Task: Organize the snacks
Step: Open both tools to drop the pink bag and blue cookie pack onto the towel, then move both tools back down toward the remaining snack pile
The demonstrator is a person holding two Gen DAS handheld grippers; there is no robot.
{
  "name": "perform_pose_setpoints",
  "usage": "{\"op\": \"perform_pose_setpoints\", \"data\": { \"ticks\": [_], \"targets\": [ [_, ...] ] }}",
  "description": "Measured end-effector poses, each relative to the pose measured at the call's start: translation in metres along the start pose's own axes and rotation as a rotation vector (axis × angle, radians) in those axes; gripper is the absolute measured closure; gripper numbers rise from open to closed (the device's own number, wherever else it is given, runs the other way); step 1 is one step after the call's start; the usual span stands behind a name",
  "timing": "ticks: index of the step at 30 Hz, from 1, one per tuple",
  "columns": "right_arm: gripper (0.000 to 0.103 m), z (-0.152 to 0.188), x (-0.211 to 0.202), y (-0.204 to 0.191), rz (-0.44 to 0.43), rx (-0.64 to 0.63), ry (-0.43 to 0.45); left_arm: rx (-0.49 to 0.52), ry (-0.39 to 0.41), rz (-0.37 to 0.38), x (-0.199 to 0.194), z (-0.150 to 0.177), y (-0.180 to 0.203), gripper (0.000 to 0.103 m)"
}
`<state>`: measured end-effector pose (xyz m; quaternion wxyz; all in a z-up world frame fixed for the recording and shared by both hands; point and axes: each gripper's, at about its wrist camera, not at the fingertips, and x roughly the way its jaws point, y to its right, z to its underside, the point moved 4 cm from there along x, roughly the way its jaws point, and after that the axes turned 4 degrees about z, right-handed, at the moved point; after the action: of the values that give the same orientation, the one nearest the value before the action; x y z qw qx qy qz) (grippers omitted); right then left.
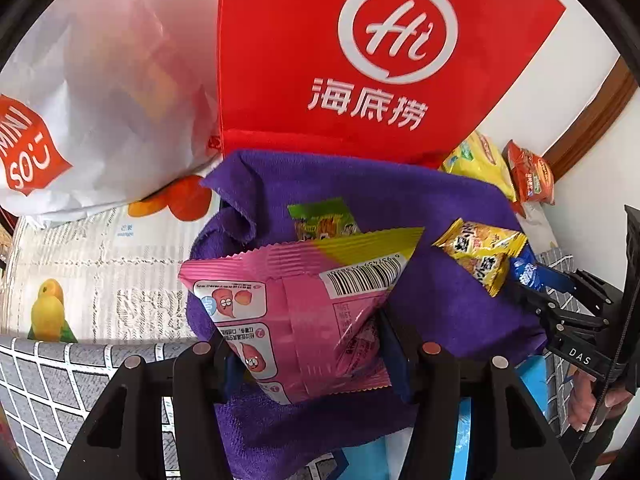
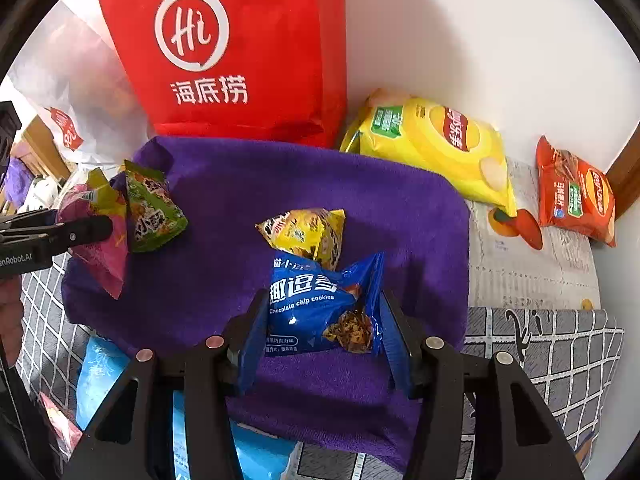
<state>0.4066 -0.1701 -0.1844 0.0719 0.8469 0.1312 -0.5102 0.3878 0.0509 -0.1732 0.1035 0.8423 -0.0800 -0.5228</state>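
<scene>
My left gripper (image 1: 308,344) is shut on a pink snack packet (image 1: 296,312), barcode side up, over the purple towel (image 1: 432,208). A green packet (image 1: 324,220) lies just behind it. My right gripper (image 2: 324,320) is shut on a blue chocolate chip cookie packet (image 2: 320,300), low over the purple towel (image 2: 248,176). A small yellow packet (image 2: 308,232) lies right behind the blue one. In the right wrist view the left gripper (image 2: 100,224) shows at the left edge with the pink packet (image 2: 100,248), next to the green packet (image 2: 152,208). The left wrist view shows the right gripper (image 1: 536,284) at the right.
A red shopping bag (image 2: 240,52) stands behind the towel, with a white bag (image 1: 100,92) to its left. A yellow crisps bag (image 2: 432,148) and an orange crisps bag (image 2: 576,192) lie by the wall. Blue packaging (image 2: 100,372) pokes out under the towel's near edge.
</scene>
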Motion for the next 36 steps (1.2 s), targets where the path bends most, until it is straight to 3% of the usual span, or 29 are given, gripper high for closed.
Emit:
{"op": "perform_pose_setpoints", "data": {
  "ticks": [5, 12, 14, 19, 27, 36],
  "targets": [
    [0.049, -0.001, 0.002, -0.001, 0.016, -0.013, 0.004, -0.016, -0.018, 0.005, 0.009, 0.0, -0.001, 0.049],
    [0.037, -0.004, -0.004, -0.007, 0.015, -0.044, 0.025, 0.0, -0.024, -0.001, 0.012, 0.0, 0.003, 0.048],
    [0.032, -0.005, -0.005, -0.007, 0.006, -0.049, 0.026, 0.001, -0.025, 0.004, 0.011, 0.0, 0.003, 0.045],
    [0.031, -0.008, -0.016, -0.002, 0.006, -0.025, 0.051, 0.012, 0.014, 0.015, -0.004, -0.003, 0.005, 0.024],
    [0.027, -0.014, -0.039, 0.004, 0.03, 0.04, 0.106, 0.014, 0.076, -0.023, -0.029, -0.009, 0.002, 0.024],
    [0.024, -0.015, -0.07, 0.005, 0.067, 0.096, 0.185, 0.011, 0.142, -0.017, -0.059, -0.015, 0.002, 0.024]
  ]
}}
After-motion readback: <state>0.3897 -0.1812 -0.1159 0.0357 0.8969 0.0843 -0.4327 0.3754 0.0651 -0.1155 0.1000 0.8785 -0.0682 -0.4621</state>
